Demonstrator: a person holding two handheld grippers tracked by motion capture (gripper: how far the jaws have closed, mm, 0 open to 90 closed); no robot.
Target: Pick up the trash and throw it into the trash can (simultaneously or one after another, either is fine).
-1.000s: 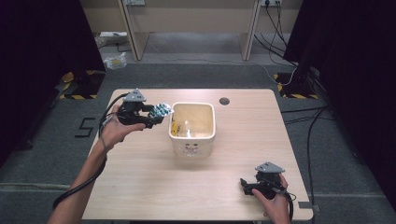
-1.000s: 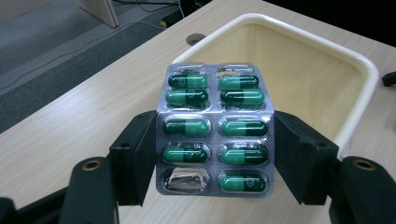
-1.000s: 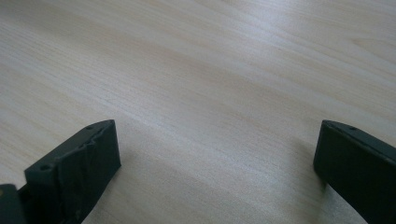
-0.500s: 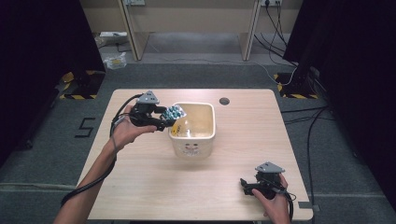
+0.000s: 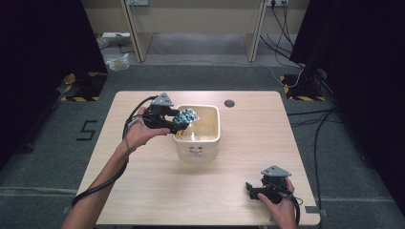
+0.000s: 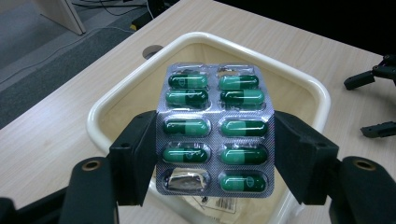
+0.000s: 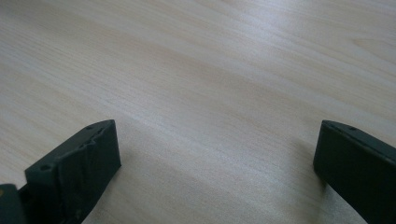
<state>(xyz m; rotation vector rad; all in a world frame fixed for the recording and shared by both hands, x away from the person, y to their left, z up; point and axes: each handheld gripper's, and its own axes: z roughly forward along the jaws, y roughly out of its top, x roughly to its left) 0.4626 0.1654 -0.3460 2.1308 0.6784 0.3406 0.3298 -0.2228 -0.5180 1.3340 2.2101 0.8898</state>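
Observation:
A silver blister pack (image 6: pixel 215 128) of green capsules is clamped by its two long edges between the jaws of my left gripper (image 6: pixel 215 154). One pocket at its lower left is empty. Seen from the high view, the left gripper (image 5: pixel 179 121) holds the blister pack (image 5: pixel 185 116) over the left rim of a cream square tub (image 5: pixel 217 138). Under the pack, the tub (image 6: pixel 121 100) has a paper with a barcode lying on its bottom. My right gripper (image 5: pixel 249 190) rests low at the table's front right with its jaws wide apart and nothing between them; its fingers (image 7: pixel 79 163) frame bare wood.
The light wooden table (image 5: pixel 157 191) has a round cable hole (image 5: pixel 229 103) behind the tub. A black cable trails from the left gripper along the forearm. Grey floor and dark curtains surround the table.
My left hand has carried the blister pack rightward, from beside the tub to over its left rim. The right gripper has stayed put.

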